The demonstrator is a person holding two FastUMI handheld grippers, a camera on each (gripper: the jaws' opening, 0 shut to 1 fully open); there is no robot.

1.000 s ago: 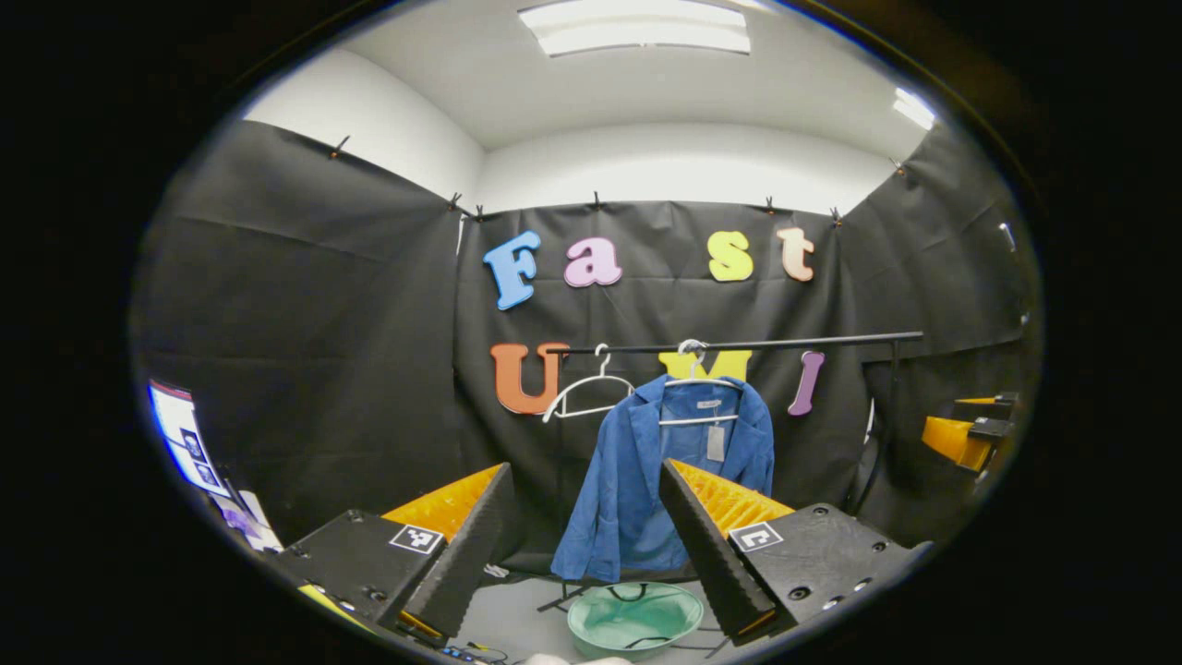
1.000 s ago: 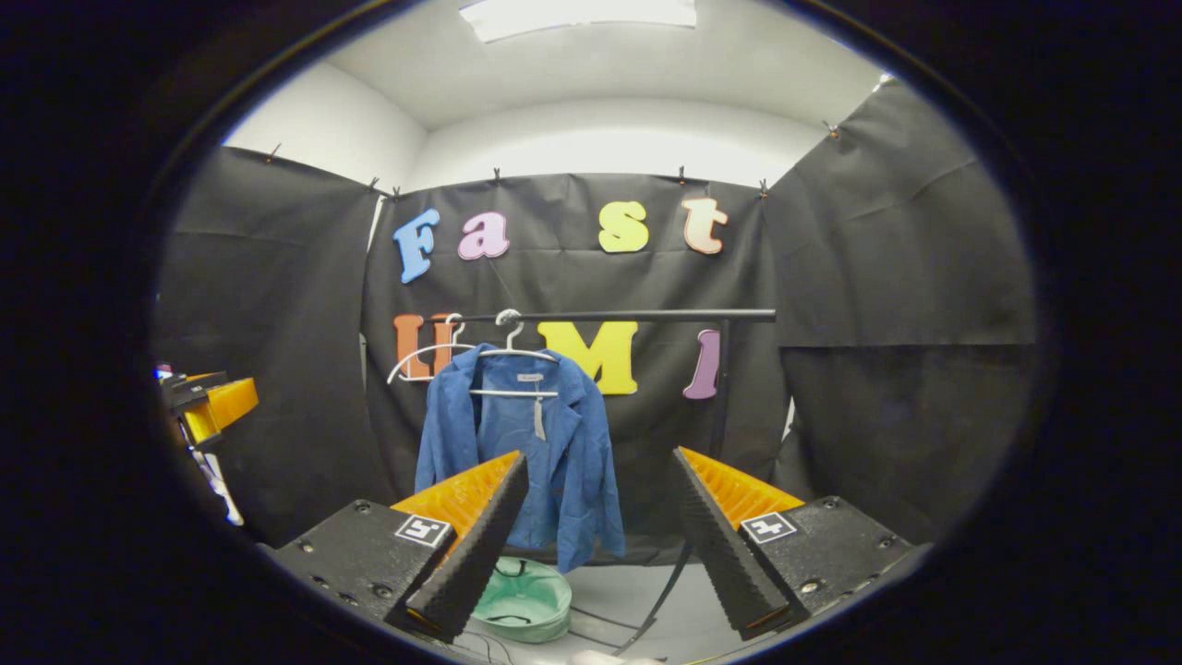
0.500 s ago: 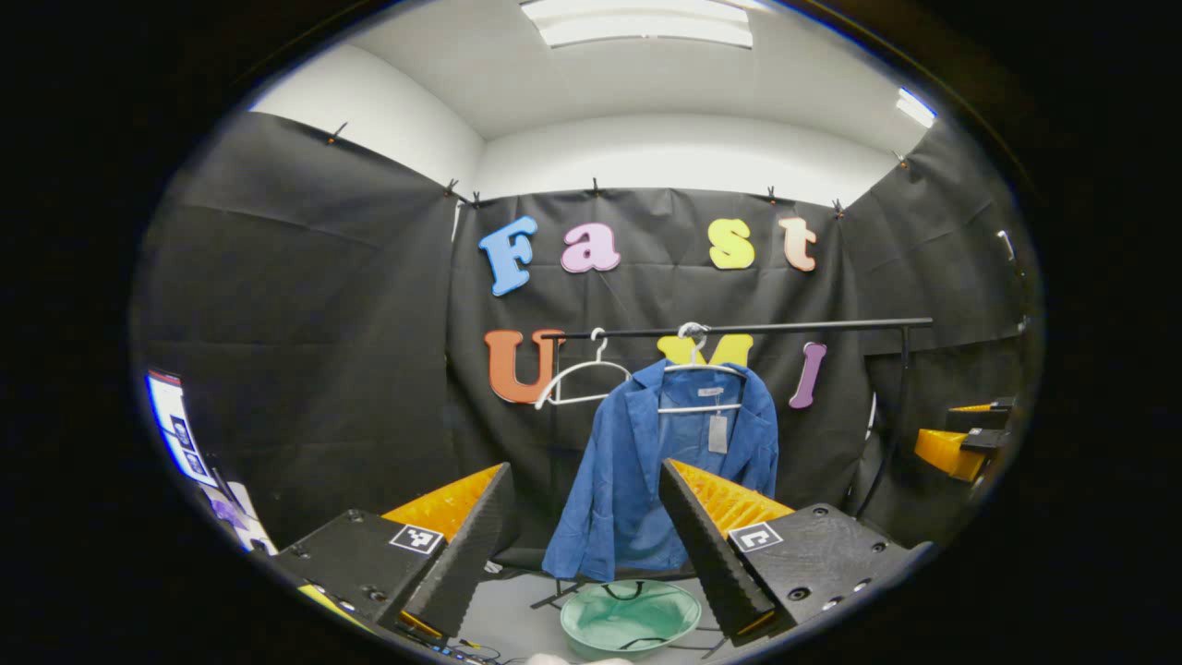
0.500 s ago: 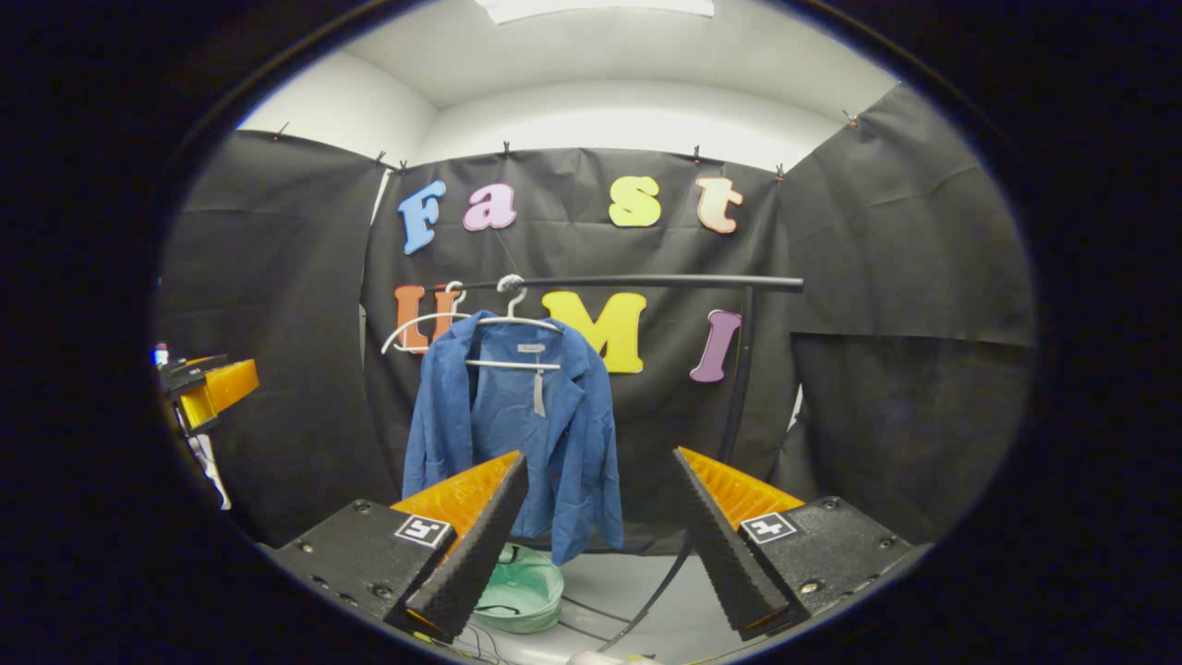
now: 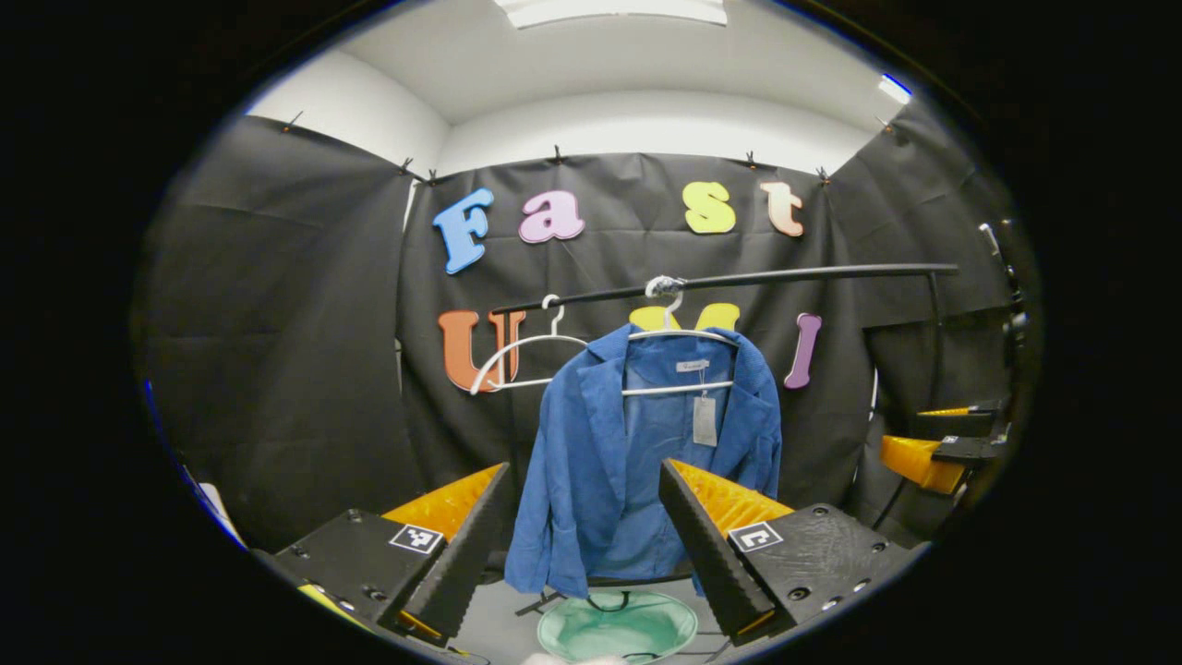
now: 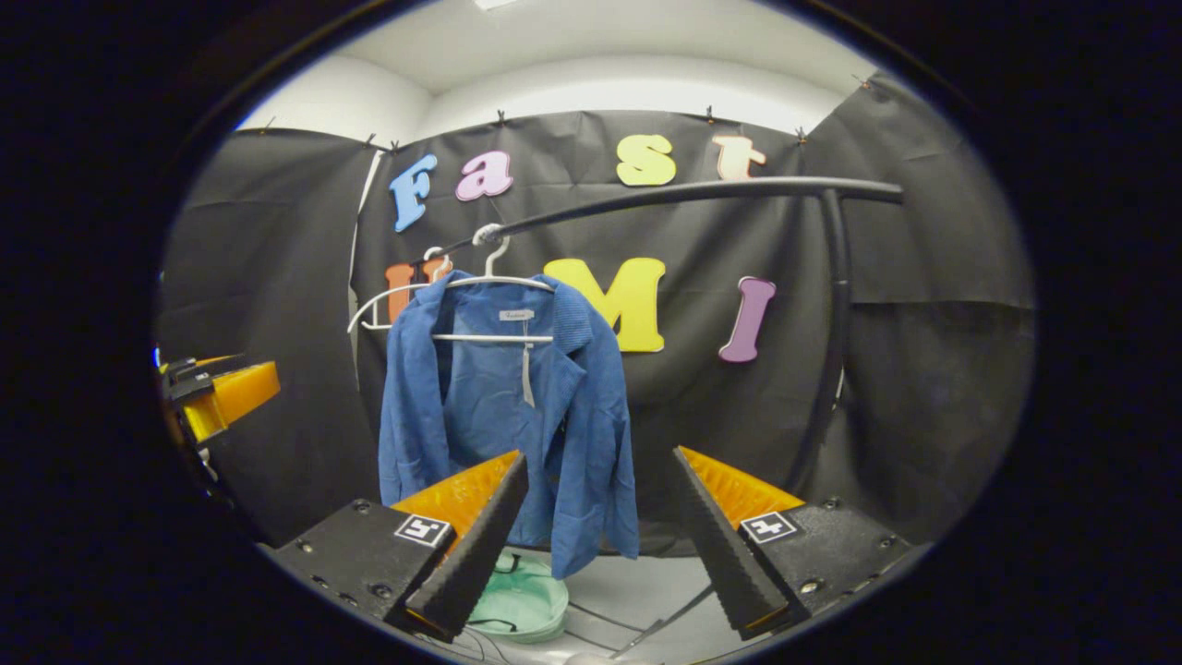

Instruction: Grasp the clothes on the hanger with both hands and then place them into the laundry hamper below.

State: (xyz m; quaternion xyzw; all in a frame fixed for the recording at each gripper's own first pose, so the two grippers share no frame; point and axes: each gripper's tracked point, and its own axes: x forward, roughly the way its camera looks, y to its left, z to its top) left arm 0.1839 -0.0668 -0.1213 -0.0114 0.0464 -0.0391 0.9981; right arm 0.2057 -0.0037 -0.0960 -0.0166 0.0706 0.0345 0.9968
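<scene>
Beyond both grippers' wide-spread, empty fingers (image 5: 711, 545): blue jacket (image 5: 637, 453) hanging, untouched.

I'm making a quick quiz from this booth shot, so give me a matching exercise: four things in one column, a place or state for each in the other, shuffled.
Things:
1. blue jacket
2. empty white hanger
3. green hamper
4. left gripper

States or places:
A. on the floor below the rail
B. fingers apart, holding nothing
C. hanging bare on the rail
D. draped on a hanger, tag dangling

Pairs: 1-D, 2-C, 3-A, 4-B
</scene>
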